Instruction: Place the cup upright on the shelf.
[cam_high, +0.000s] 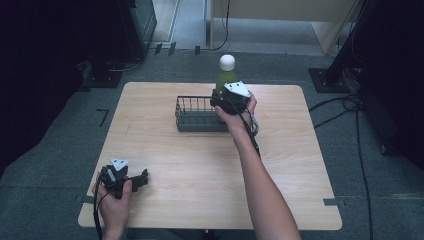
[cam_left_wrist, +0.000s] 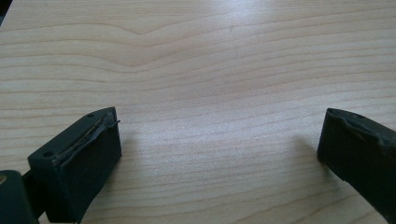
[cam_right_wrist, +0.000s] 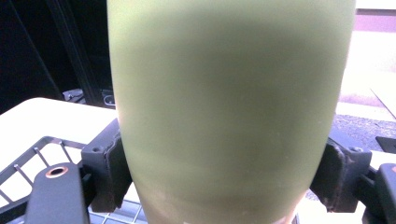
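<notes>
A pale wooden table seen from close above, its grain running in long wavy lines across the frame. Two black jaws of the left gripper rise from the bottom corners, set wide apart with bare wood between them. The jaw at the lower left is a blocky dark piece with a worn, frayed edge along its inner pad and two small holes on its top face. The jaw at the lower right is partly cut off by the frame. Soft shadows lie beside each jaw.
</notes>
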